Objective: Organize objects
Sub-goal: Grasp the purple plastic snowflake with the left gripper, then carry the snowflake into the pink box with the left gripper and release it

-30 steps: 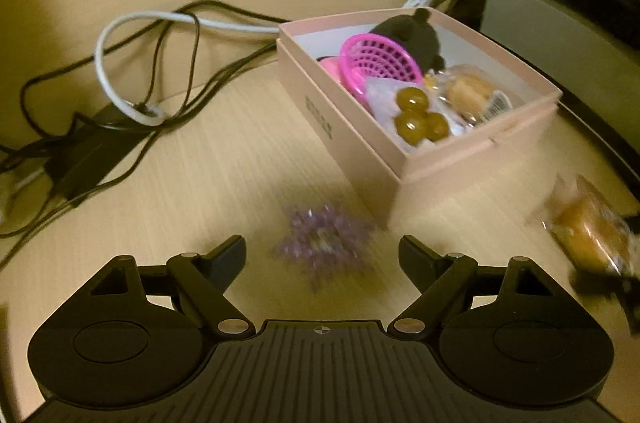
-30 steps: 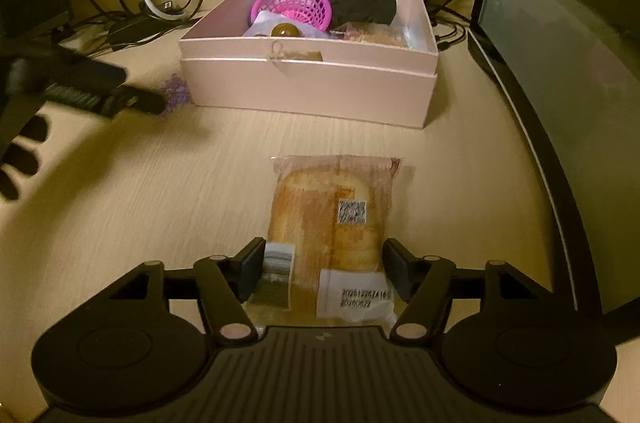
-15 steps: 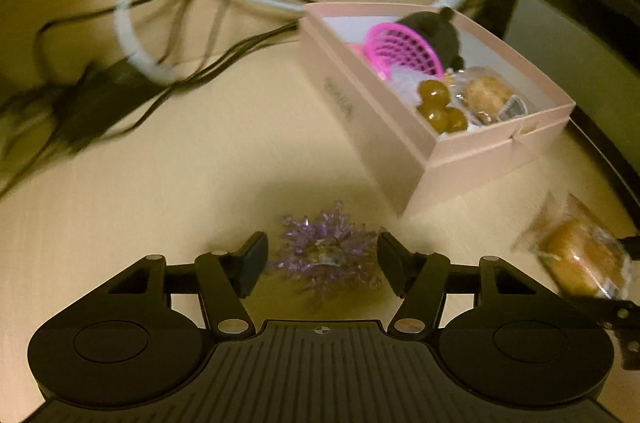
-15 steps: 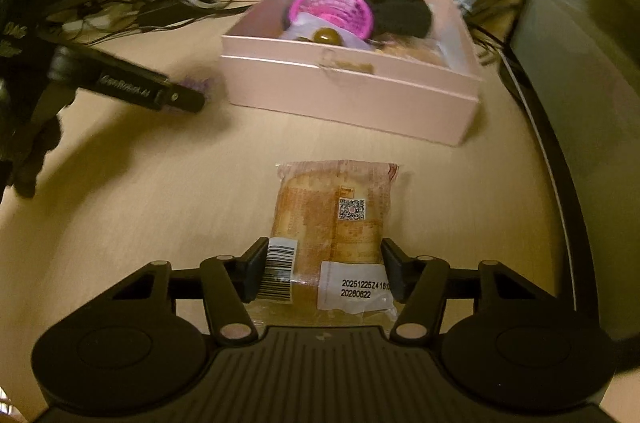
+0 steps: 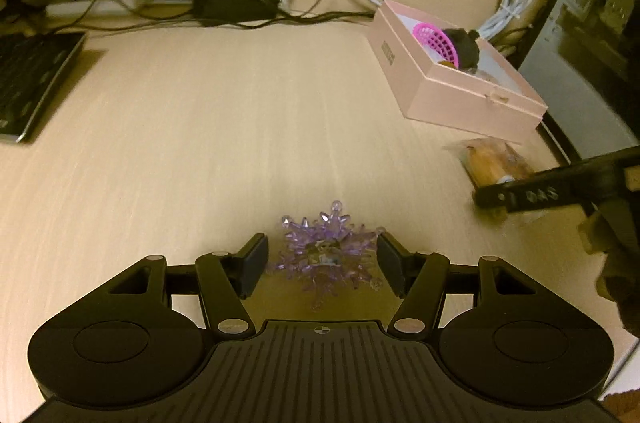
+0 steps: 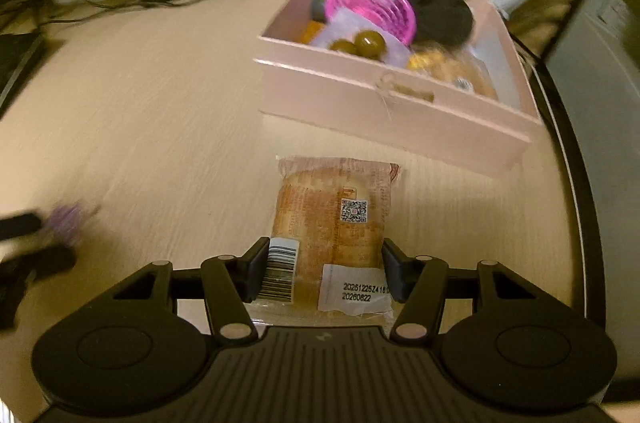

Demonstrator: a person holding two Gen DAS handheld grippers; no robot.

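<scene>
One purple crystal star clamped in left gripper; one wrapped bread pinched by right gripper; one pink box

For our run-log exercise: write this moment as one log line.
left gripper: jaws just closing, around crystal | right gripper: shut on bread pack | box: part filled | stage: both pickups

In the right wrist view the purple ornament is blurred. The keyboard is cut by the left edge.
</scene>
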